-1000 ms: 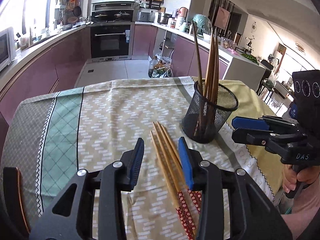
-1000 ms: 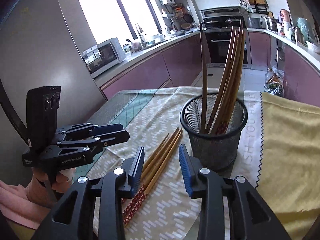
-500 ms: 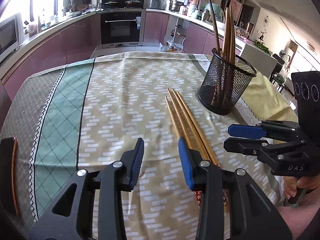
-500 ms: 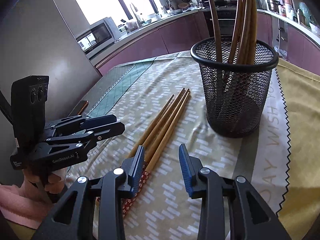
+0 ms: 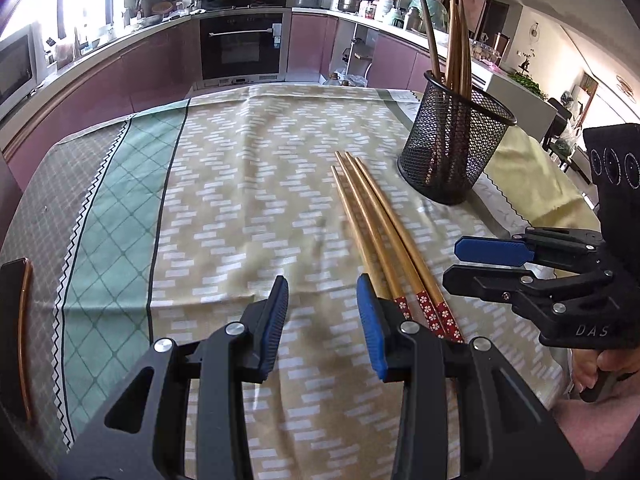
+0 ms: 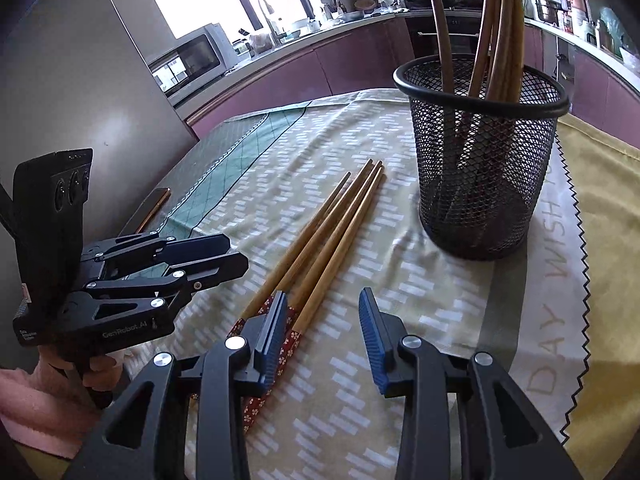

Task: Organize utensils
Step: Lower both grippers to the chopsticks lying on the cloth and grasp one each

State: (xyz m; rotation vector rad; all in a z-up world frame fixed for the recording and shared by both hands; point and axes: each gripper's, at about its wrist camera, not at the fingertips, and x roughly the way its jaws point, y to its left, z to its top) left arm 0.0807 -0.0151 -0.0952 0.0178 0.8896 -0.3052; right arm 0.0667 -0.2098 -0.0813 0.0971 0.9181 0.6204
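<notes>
A bundle of loose wooden chopsticks (image 5: 380,232) with red flowered ends lies on the patterned tablecloth (image 5: 248,184), pointing toward a black mesh cup (image 5: 456,148) that holds more chopsticks (image 5: 456,32) upright. My left gripper (image 5: 322,304) hovers open just left of the red ends, its right finger over the nearest stick. My right gripper (image 6: 323,316) is open too, its left finger above the red ends of the chopsticks (image 6: 332,232), with the cup (image 6: 484,160) ahead on the right. Each gripper shows in the other's view: the right gripper (image 5: 460,264) and the left gripper (image 6: 236,252).
A dark flat object with a copper rim (image 5: 16,332) lies at the table's left edge. A yellow cloth (image 6: 600,240) covers the right side beyond the cup. A hand (image 5: 600,368) holds the right gripper's handle. Kitchen counters and an oven stand behind the table.
Both grippers have sunk toward the table and drawn back to the chopsticks' red ends. The left one's gap shifted off the sticks to their left. Jaw openings look the same.
</notes>
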